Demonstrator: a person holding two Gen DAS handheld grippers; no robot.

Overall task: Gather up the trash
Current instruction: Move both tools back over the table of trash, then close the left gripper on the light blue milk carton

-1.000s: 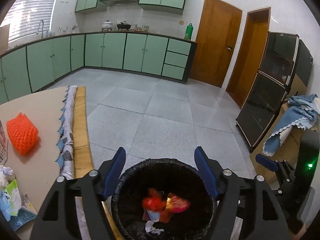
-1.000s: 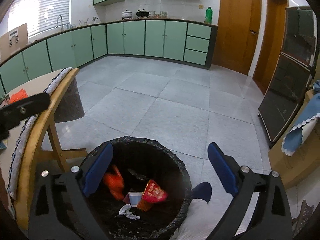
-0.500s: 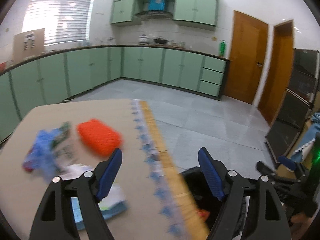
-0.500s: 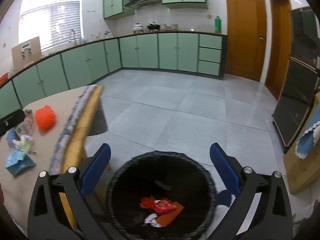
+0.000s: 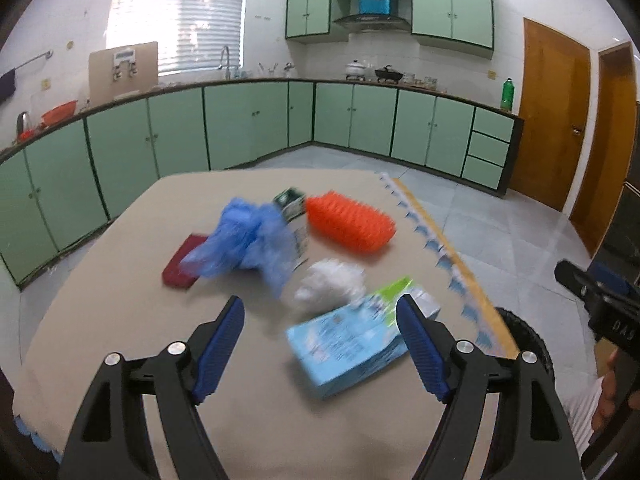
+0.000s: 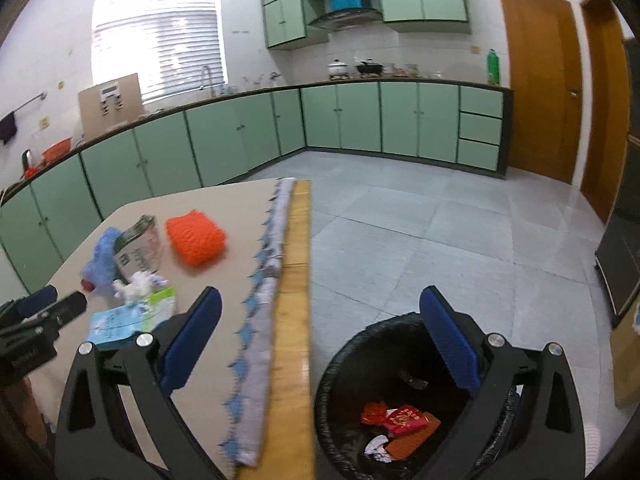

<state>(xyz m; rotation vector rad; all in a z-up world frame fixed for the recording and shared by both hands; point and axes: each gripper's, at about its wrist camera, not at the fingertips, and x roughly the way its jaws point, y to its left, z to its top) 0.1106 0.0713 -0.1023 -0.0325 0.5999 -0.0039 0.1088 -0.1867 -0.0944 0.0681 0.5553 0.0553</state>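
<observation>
My left gripper (image 5: 320,344) is open and empty above the table, just short of a light blue carton (image 5: 352,344). Beyond it lie a white crumpled wad (image 5: 332,286), a blue plastic glove (image 5: 244,244), a printed carton (image 5: 294,220), an orange mesh sponge (image 5: 350,226) and a dark red flat item (image 5: 184,260). My right gripper (image 6: 320,340) is open and empty, held over the table edge and the black bin (image 6: 352,368). Red wrappers (image 6: 400,420) and white paper lie in the bin. The left gripper also shows in the right wrist view (image 6: 44,312).
The table (image 5: 120,320) has a cloth with a blue scalloped fringe (image 6: 264,280) and a wooden edge (image 6: 296,320). The bin stands on the tiled floor at the table's right side. Green cabinets line the far walls; wooden doors (image 5: 556,120) are at right.
My left gripper has swung from above the bin to over the table, facing the trash. My right gripper has turned left and lifted, now straddling the table edge and the bin.
</observation>
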